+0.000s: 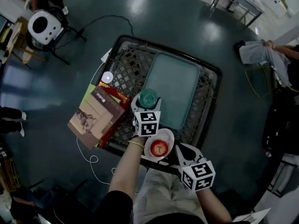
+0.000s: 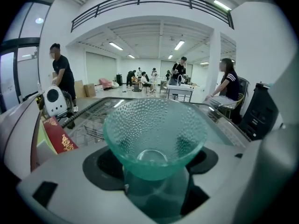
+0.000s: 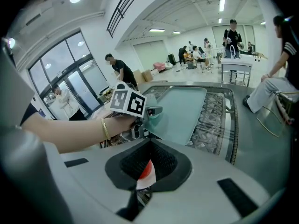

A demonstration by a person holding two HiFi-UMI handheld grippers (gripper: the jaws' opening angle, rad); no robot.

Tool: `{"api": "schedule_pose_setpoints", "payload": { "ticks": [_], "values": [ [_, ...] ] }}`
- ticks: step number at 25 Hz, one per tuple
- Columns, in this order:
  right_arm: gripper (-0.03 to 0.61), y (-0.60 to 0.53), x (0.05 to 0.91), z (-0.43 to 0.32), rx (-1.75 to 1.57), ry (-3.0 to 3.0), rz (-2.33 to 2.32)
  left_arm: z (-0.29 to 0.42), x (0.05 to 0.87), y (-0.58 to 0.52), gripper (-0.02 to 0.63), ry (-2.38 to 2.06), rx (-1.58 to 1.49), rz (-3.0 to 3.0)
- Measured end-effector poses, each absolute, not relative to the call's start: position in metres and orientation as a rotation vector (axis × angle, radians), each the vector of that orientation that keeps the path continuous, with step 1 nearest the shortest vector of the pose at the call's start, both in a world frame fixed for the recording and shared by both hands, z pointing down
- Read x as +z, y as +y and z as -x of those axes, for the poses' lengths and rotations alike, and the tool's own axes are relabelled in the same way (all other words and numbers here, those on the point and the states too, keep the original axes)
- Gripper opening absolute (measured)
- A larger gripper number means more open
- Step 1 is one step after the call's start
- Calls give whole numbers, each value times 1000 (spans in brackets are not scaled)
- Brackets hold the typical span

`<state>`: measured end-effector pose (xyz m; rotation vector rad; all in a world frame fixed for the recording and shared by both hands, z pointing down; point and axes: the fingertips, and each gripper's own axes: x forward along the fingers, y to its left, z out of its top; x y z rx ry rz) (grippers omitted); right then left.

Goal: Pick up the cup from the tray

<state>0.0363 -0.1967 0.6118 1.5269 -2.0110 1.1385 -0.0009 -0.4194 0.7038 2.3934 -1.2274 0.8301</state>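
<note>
1. the left gripper has its jaws spread round the cup, low on its body, at the tray's near left edge.
2. best to centre it, squeeze gently and lift straight.
3. the right gripper pinches a bowl rim.

In the head view the left gripper has its jaws hidden under its marker cube and the cup. The right gripper covers the bowl with its own jaws, leaving only a red-and-white sliver. The seated person is cut off at the head view's right edge.
</note>
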Motion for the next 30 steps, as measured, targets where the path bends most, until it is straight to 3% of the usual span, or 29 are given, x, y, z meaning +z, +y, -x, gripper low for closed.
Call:
{"api": "schedule_pose_setpoints", "payload": {
  "ticks": [14, 30],
  "values": [
    [2, -192, 599, -46, 1093, -2006, -1564, 7, 690, -408, 369, -1226, 820, -2358],
    [2, -190, 558, -44, 984, -2090, -1591, 19, 604, -356, 368, -1232, 756, -2341]
  ]
}}
